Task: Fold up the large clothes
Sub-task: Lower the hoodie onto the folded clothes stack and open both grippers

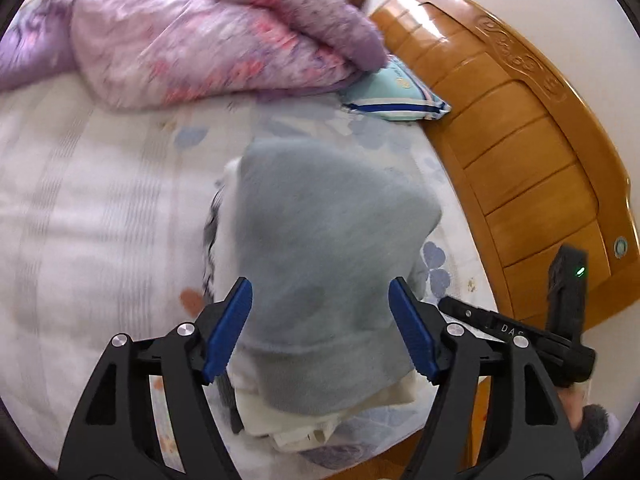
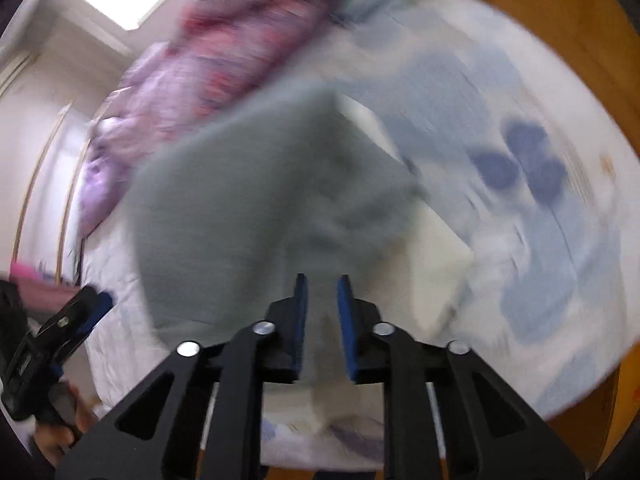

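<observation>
A grey fleece garment [image 1: 328, 240] lies folded on the bed over a white and cream layer [image 1: 288, 420]. My left gripper [image 1: 320, 328] is wide open, its blue pads either side of the garment's near edge, gripping nothing. In the blurred right wrist view the same grey garment [image 2: 248, 200] hangs lifted. My right gripper [image 2: 322, 312] has its jaws close together with grey cloth between the pads. The left gripper [image 2: 80, 312] shows at that view's left edge, and the right gripper's body [image 1: 540, 340] shows at the right of the left wrist view.
A pink and purple quilt [image 1: 208, 36] is bunched at the back of the bed. A light blue pillow [image 1: 396, 92] lies by the wooden headboard [image 1: 532, 140]. The floral bedsheet [image 1: 100, 200] stretches to the left. A slippered foot [image 1: 596, 428] stands by the bed's edge.
</observation>
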Motion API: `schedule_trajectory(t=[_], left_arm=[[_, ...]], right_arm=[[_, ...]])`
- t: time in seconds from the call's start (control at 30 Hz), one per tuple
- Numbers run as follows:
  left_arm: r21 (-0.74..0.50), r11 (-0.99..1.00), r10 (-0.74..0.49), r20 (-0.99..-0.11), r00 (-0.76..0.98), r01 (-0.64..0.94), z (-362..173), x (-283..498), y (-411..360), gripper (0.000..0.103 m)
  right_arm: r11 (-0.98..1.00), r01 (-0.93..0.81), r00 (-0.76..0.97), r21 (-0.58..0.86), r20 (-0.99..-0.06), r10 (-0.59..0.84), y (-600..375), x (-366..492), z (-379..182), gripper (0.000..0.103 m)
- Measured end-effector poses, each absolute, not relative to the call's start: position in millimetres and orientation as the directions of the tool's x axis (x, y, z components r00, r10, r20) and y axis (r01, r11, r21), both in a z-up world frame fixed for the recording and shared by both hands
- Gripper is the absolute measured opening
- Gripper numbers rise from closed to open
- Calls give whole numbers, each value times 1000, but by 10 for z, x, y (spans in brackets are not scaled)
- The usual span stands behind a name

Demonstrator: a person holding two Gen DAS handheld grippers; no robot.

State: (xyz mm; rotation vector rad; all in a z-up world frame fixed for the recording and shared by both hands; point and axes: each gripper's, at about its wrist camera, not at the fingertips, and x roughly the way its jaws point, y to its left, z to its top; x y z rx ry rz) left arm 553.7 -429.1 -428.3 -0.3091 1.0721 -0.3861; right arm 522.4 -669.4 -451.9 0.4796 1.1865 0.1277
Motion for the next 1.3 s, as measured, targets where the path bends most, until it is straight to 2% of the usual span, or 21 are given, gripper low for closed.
schedule_trajectory(t=[0.07, 0.17, 0.27, 0.33, 0.5, 0.53, 0.6, 0.67, 0.73, 0.77, 0.8, 0.83, 0.87, 0.9, 0.93, 0.97, 1.07, 1.3], left_arm=[[-400, 895, -445, -802, 399, 196, -4314, 5655, -4462, 72], [-295, 939, -338, -889, 309, 179, -4651, 5973, -4687, 72], [-277, 952, -304, -906, 293, 132, -4854, 6100, -4674, 77], [-284, 949, -312, -903, 296, 132, -4871, 6107, -4687, 79], [-337, 933, -359, -885, 296, 123, -4781, 6025, -4557, 83], [-349, 931, -364, -882, 300, 105, -4738, 5990, -4475, 83], [-330, 941, -337, -888, 312, 76, -4627, 5886, -4334, 91], [-252, 967, -250, -919, 303, 32, -4572, 5787, -4175, 92], [-264, 965, -256, -927, 275, 7, -4573, 5730, -4018, 92], [-258, 966, -247, -927, 282, -3, -4544, 5686, -3933, 92], [-233, 973, -221, -930, 295, -5, -4507, 5646, -3872, 93], [-194, 981, -184, -934, 305, -5, -4471, 5609, -3816, 94], [-153, 988, -143, -940, 311, -7, -4435, 5580, -3770, 98], [-103, 995, -93, -943, 318, -16, -4392, 5545, -3701, 98], [-79, 997, -68, -947, 315, -23, -4379, 5530, -3653, 98], [-65, 997, -54, -950, 309, -28, -4377, 5516, -3608, 98], [-76, 996, -60, -945, 323, -38, -4307, 5457, -3427, 98], [-160, 987, -141, -916, 374, -18, -4004, 5259, -2890, 98]], right_arm=[[920, 89, 336, 381, -881, 332, -6457, 5393, -4577, 7], [950, 102, 183, 297, -944, 275, -6319, 5545, -5083, 0], [975, 106, 104, 193, -978, 182, -6345, 5539, -5401, 0], [970, 118, 105, 213, -974, 201, -6411, 5500, -5463, 0], [968, 117, 127, 221, -970, 206, -6443, 5479, -5228, 0], [970, 112, 142, 214, -970, 197, -6442, 5463, -5138, 3], [980, 80, 180, 184, -969, 168, -6365, 5447, -4881, 6], [982, 44, 203, 183, -964, 171, -6230, 5429, -4669, 6], [986, 13, 207, 165, -965, 159, -6085, 5424, -4563, 12], [987, 2, 210, 161, -965, 157, -5994, 5412, -4497, 20], [988, -5, 212, 154, -965, 152, -5926, 5422, -4481, 33], [992, -17, 220, 126, -967, 127, -5798, 5385, -4388, 42], [996, -24, 226, 90, -970, 93, -5692, 5360, -4340, 61], [999, -29, 234, 41, -971, 47, -5596, 5340, -4289, 68], [999, -32, 241, 25, -970, 32, -5509, 5372, -4287, 70], [999, -35, 246, 22, -969, 30, -5451, 5414, -4255, 76], [999, -34, 261, 19, -965, 27, -5219, 5336, -4151, 86], [995, -46, 335, -90, -940, -69, -4637, 5109, -3771, 87]])
